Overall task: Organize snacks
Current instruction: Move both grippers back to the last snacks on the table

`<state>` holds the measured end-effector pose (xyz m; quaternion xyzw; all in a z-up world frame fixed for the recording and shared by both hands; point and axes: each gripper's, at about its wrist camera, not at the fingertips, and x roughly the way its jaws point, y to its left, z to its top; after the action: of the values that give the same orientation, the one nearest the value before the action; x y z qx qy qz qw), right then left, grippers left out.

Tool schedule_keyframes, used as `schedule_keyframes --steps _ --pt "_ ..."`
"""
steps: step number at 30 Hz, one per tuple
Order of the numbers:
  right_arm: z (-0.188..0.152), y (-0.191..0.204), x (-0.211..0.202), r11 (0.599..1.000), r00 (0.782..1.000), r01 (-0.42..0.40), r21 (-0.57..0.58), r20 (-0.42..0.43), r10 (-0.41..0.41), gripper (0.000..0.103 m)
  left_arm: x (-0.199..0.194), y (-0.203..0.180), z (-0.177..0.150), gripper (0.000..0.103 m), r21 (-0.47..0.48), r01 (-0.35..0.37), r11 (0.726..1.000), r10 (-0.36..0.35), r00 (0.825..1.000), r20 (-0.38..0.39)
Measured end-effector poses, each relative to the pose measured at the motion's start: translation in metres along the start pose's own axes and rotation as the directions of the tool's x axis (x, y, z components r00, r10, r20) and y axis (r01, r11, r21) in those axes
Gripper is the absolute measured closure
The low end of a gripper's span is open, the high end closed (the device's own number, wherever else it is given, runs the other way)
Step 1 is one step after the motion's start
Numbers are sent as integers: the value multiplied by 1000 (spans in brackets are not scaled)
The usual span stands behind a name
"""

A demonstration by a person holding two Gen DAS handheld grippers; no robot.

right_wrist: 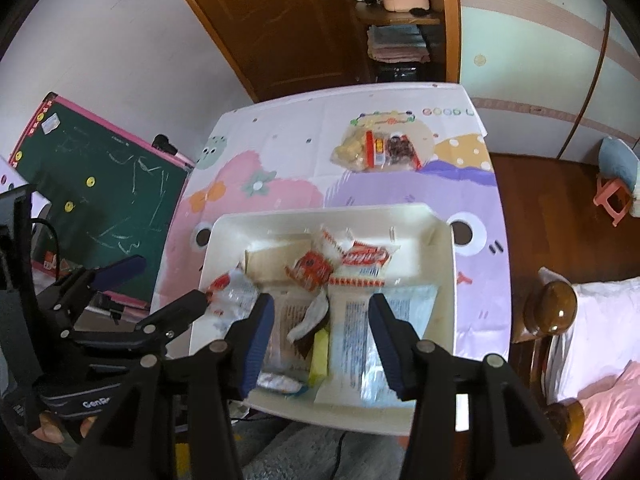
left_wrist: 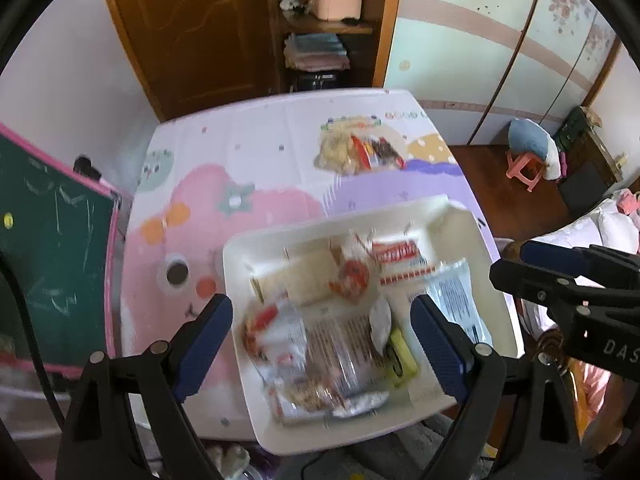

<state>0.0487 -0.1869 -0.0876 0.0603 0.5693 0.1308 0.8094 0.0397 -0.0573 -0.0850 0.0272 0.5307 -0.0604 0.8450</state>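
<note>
A white tray (left_wrist: 472, 248) (right_wrist: 444, 264) sits at the near edge of the table and holds several snack packets: red-and-white wrappers (right_wrist: 366, 258), a clear bag (left_wrist: 320, 340), a yellow bar (right_wrist: 319, 358). A clear bag of snacks (left_wrist: 360, 152) (right_wrist: 378, 150) lies on the mat beyond the tray. My left gripper (left_wrist: 322, 338) is open and empty above the tray's near side. My right gripper (right_wrist: 322, 338) is open and empty above the tray's near middle. Each gripper shows at the other view's edge.
The table wears a pastel cartoon mat (right_wrist: 280, 184). A green chalkboard (right_wrist: 100, 196) leans at the left. A bed with a wooden post (right_wrist: 556, 308) is at the right. A wooden door and shelves stand behind. A pink stool (right_wrist: 612, 196) is on the floor.
</note>
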Motion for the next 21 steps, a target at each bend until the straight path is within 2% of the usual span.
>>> schedule_keyframes --steps 12,15,17,21 --pt "94 -32 18 999 998 37 10 51 -38 54 24 7 104 13 62 -22 998 17 996 83" --pt "115 -40 29 998 997 58 6 49 -59 52 40 5 129 13 70 -10 997 4 996 84" --pt "131 -46 41 998 997 67 -7 45 -67 45 55 3 144 13 86 -7 996 0 997 78" --pt "154 -61 73 998 997 70 -8 15 -70 41 95 -4 166 13 143 13 990 -19 999 42"
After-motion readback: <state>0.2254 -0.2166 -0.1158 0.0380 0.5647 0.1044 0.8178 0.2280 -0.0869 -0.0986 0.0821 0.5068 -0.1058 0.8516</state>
